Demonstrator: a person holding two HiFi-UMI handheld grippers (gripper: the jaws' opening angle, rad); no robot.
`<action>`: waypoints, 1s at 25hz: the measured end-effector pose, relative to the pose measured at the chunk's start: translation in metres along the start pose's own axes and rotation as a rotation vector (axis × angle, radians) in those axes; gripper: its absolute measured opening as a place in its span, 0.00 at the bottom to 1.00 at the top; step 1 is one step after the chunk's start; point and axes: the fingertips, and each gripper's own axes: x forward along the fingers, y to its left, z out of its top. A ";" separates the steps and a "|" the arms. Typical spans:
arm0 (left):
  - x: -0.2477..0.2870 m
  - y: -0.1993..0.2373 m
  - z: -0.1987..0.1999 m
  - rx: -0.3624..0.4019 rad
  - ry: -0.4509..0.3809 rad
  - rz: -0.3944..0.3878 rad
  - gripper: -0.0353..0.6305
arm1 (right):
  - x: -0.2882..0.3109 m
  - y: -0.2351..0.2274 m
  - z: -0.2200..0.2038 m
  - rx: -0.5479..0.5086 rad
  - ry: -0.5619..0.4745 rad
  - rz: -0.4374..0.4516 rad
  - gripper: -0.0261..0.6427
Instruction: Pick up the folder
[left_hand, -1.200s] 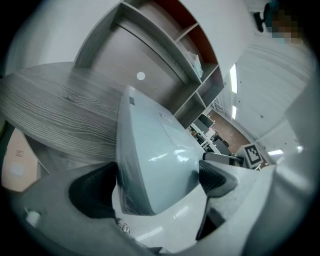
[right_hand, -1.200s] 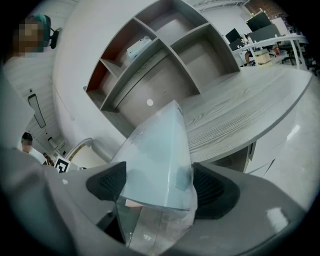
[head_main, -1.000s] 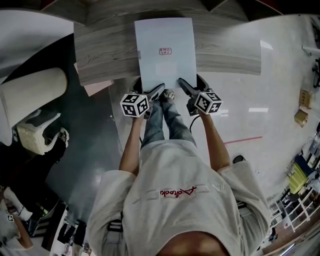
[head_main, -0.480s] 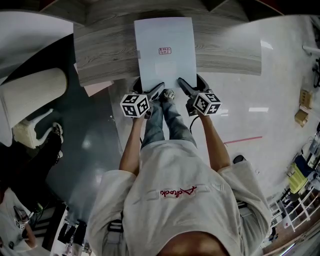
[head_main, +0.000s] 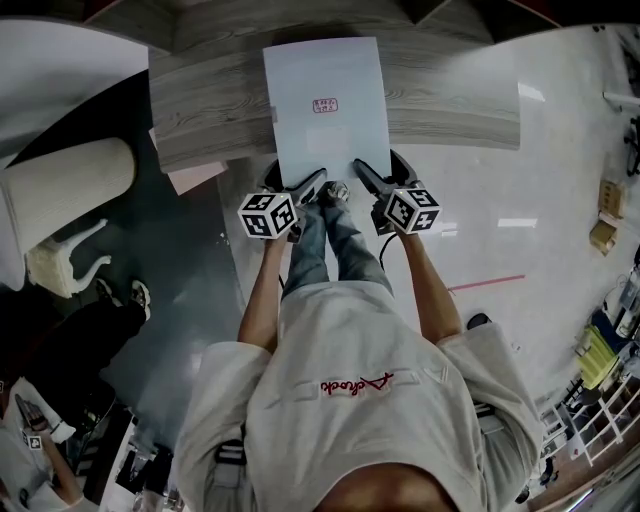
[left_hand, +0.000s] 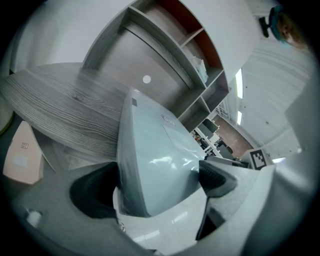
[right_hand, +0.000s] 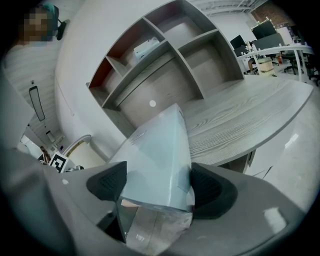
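A pale blue-white folder (head_main: 327, 105) with a small red stamp lies on the grey wood desk (head_main: 210, 100), its near edge hanging past the desk's front. My left gripper (head_main: 310, 185) holds the folder's near left corner. At the near right corner sits my right gripper (head_main: 365, 172). In the left gripper view the folder (left_hand: 150, 150) fills the gap of the left gripper (left_hand: 157, 187), both pads against it. In the right gripper view the folder (right_hand: 157, 150) is pinched the same way by the right gripper (right_hand: 159, 187).
An open shelf unit (right_hand: 160, 55) stands behind the desk. A beige sheet (head_main: 195, 175) pokes out under the desk's left front. A white rounded seat (head_main: 65, 185) is at the left. A bystander (head_main: 40, 440) is at bottom left. Shiny floor with a red line (head_main: 485, 281) is at the right.
Both grippers and the folder have shifted slightly away and to the left. The bystander at the left has moved toward the bottom left corner.
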 end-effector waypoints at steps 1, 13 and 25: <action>0.000 0.000 -0.001 -0.001 0.000 0.004 0.84 | 0.000 -0.001 -0.001 0.002 0.006 0.003 0.66; 0.010 0.009 -0.013 -0.240 -0.014 -0.107 0.84 | 0.007 -0.006 -0.014 0.133 0.002 0.043 0.70; 0.014 0.009 -0.013 -0.265 -0.009 -0.156 0.80 | 0.017 -0.007 -0.022 0.295 0.037 0.170 0.68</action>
